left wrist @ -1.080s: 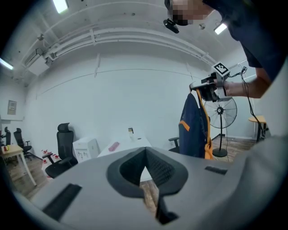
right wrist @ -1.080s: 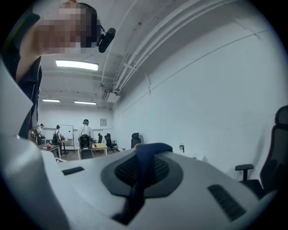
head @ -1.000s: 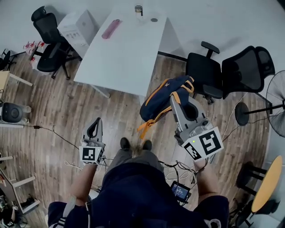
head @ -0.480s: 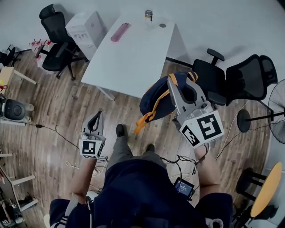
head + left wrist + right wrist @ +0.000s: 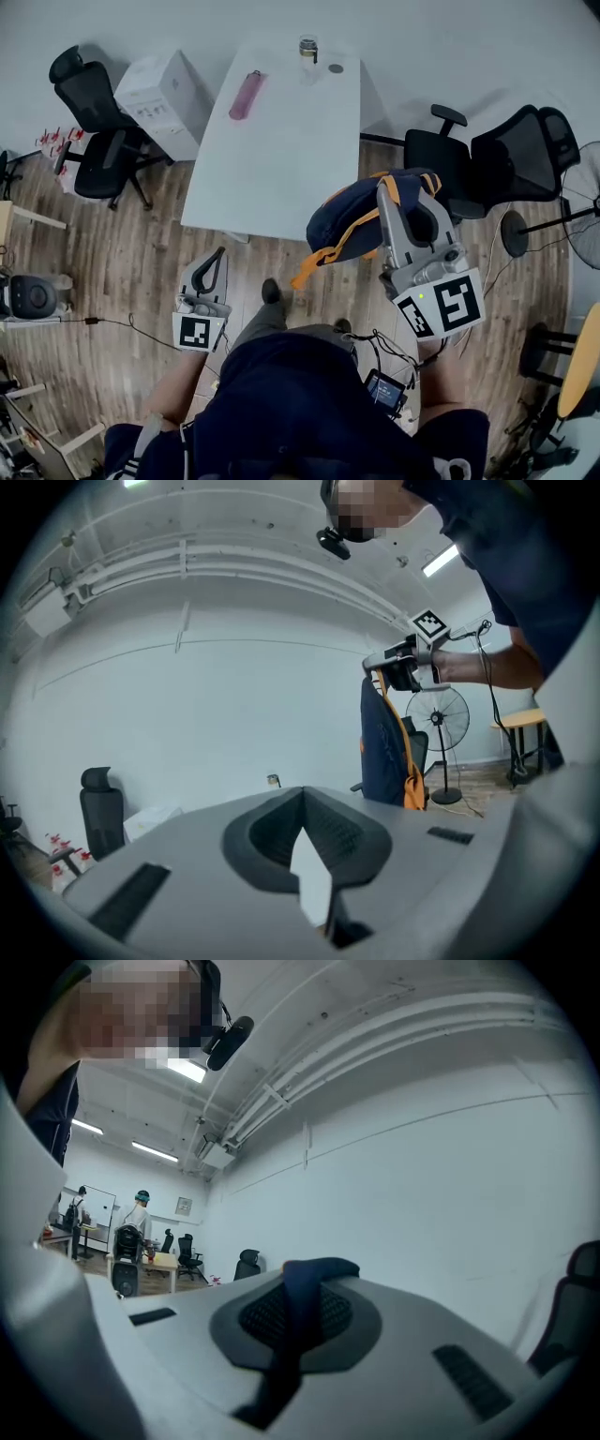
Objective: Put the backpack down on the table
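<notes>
Pinching a dark blue strap [image 5: 298, 1335] between closed pads, the right gripper [image 5: 392, 199] holds the navy-and-orange backpack [image 5: 361, 220] up in the air. The bag hangs over the wooden floor [image 5: 112, 272], just beside the near corner of the white table [image 5: 281, 141]. To the bag's left, the left gripper [image 5: 217, 258] has its jaws together on nothing.

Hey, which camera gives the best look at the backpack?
The head view: the whole backpack hangs from the right gripper, near the table. The left gripper view shows it smaller, side-on. The right gripper view shows only its dark strap pinched between the jaws.
</notes>
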`<state>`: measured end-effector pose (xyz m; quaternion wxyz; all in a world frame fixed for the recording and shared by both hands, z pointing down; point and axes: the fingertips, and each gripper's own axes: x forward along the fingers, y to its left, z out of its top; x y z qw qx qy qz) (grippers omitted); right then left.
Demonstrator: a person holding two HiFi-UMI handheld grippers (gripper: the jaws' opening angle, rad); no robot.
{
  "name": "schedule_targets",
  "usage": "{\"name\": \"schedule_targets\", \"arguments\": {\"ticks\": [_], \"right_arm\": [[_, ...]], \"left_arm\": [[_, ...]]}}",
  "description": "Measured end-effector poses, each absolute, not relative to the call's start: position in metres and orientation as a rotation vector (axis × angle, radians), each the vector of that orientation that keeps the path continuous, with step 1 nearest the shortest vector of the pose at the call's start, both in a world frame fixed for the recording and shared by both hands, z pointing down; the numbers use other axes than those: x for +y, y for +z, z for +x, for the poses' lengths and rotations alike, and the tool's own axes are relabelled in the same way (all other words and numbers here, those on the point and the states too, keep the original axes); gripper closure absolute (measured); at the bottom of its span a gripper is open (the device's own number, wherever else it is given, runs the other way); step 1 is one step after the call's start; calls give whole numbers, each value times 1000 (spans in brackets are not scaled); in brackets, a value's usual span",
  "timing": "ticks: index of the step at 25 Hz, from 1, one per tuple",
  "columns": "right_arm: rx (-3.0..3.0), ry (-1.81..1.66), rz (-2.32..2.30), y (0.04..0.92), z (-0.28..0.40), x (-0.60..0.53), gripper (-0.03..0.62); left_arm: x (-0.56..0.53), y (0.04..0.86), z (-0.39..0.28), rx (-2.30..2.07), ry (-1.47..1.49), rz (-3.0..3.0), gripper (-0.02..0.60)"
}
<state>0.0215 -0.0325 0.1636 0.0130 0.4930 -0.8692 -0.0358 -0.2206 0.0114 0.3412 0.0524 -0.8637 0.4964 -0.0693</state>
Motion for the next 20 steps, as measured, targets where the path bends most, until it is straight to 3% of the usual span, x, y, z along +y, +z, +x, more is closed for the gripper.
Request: {"name": "schedule_targets", "arguments": {"ticks": [20], "right_arm": [[-2660,0,1364,211,-62,-151,599]], "left_arm": [[-101,333,-285,1581,-136,-2638,578]]}}
